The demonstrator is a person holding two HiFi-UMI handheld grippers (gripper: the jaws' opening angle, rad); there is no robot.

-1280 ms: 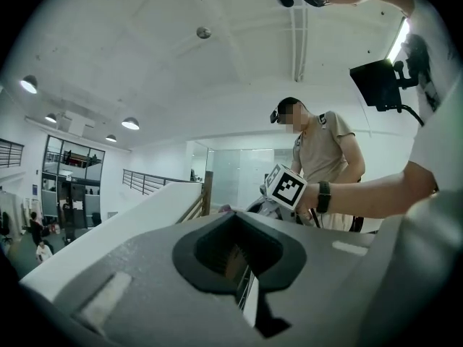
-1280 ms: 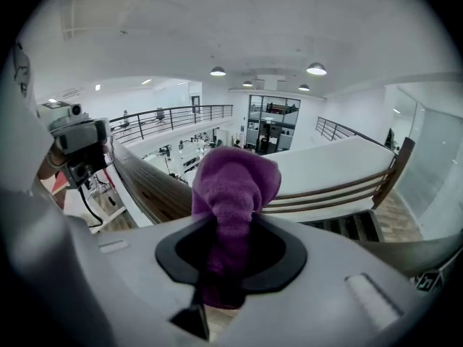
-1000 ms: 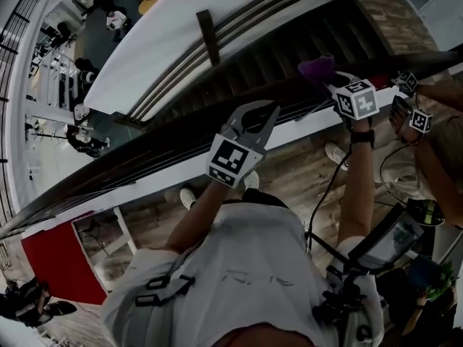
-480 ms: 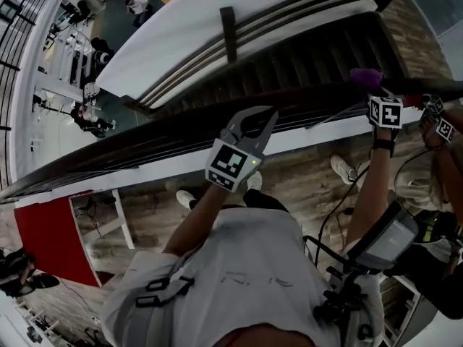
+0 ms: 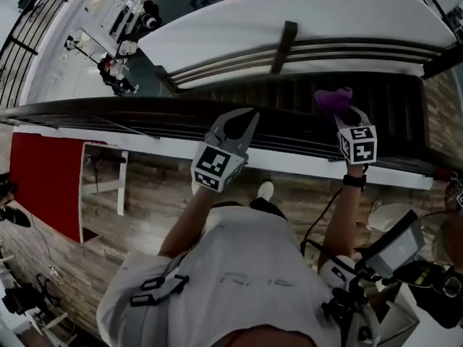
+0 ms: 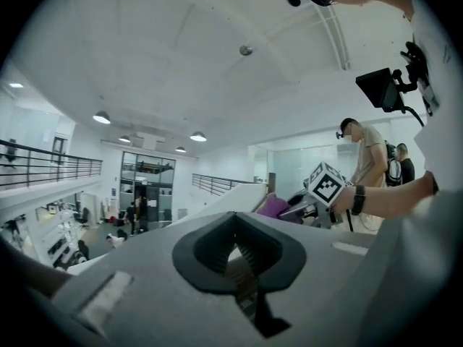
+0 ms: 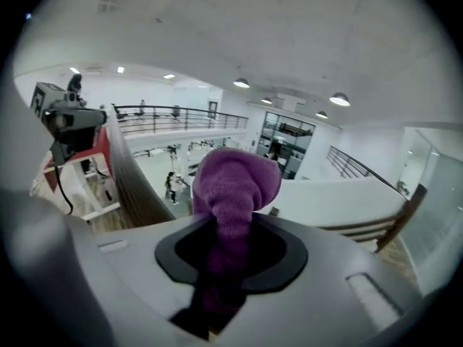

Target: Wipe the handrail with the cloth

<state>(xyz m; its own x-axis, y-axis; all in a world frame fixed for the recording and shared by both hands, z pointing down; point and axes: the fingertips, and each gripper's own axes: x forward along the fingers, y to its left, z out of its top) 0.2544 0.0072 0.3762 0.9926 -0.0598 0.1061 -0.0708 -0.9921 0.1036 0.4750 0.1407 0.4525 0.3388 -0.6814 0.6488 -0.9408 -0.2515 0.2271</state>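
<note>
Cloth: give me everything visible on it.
The cloth is purple and looks like fuzzy microfibre. It is bunched into a rounded wad. The right gripper is shut on its lower part, and the free end sticks out past the jaws. In the head view it sits at the far side of the dark handrail, above the stairs. Nothing but the jaws visibly touches it, and I cannot tell whether it touches the rail.
</note>
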